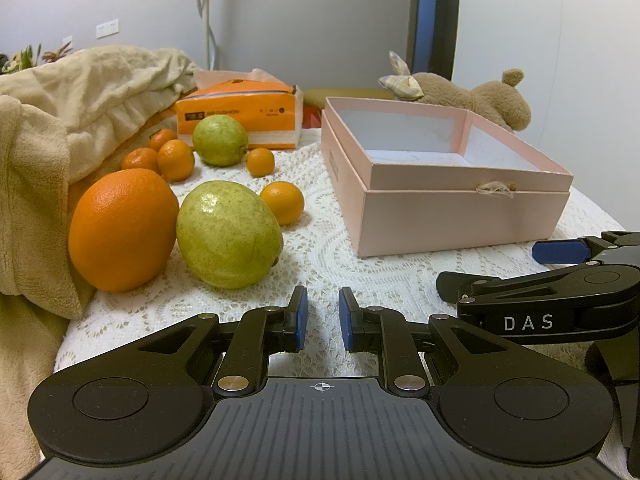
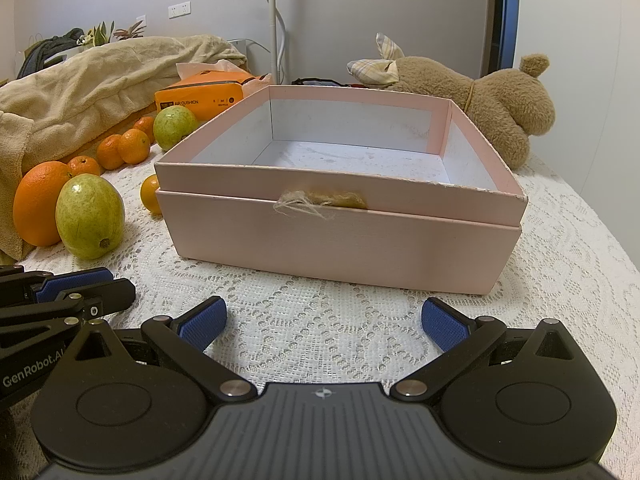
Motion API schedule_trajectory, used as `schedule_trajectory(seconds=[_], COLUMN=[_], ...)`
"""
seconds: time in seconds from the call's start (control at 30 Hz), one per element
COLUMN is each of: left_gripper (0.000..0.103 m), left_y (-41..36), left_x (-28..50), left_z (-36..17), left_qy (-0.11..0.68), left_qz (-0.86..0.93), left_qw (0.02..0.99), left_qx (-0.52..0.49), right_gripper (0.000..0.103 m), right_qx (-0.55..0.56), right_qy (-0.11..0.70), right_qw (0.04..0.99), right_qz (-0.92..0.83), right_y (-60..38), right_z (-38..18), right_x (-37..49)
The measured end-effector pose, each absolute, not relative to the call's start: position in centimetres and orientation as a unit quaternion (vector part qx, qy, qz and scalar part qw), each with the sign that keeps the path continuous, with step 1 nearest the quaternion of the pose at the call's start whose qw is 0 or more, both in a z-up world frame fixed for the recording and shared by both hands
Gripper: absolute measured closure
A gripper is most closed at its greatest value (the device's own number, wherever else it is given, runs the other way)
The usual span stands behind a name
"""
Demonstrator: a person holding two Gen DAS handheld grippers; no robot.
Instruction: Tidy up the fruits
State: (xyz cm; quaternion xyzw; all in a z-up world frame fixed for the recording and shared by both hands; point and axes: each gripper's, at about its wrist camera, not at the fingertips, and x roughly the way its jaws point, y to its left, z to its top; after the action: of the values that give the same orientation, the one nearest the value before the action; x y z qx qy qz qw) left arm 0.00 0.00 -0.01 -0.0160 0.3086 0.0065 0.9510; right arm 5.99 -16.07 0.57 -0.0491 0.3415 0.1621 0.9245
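Note:
An open pink box (image 1: 460,216) (image 2: 340,240) stands on the lace cloth with nothing inside. Left of it lie a large orange (image 1: 122,228) (image 2: 38,208), two green guavas (image 1: 228,234) (image 1: 219,140) (image 2: 89,222) and several small mandarins (image 1: 282,202) (image 2: 134,146). My left gripper (image 1: 323,322) is nearly shut and empty, low over the cloth just in front of the near guava. My right gripper (image 2: 324,320) is open and empty, facing the box's front wall. It also shows at the right of the left wrist view (image 1: 496,270).
A beige blanket (image 1: 60,128) is heaped at the left, touching the large orange. An orange tissue pack (image 1: 244,116) sits behind the fruit. A brown plush toy (image 1: 480,98) (image 2: 480,96) lies behind the box. The white lace cloth (image 2: 560,280) covers the table.

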Motion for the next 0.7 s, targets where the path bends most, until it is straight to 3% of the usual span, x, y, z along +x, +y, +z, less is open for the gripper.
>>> schedule_trajectory(seconds=[0.7], left_gripper=[0.083], left_y=[-0.02], left_x=[0.0], left_z=[-0.01], left_qy=[0.309], left_qz=[0.007], left_qw=[0.951], left_qx=[-0.015], right_gripper=[0.0], right_qx=[-0.048], right_qy=[0.342], right_qw=[0.924], right_qz=[0.162], right_y=[-16.13], right_z=[0.28], right_x=[5.58])
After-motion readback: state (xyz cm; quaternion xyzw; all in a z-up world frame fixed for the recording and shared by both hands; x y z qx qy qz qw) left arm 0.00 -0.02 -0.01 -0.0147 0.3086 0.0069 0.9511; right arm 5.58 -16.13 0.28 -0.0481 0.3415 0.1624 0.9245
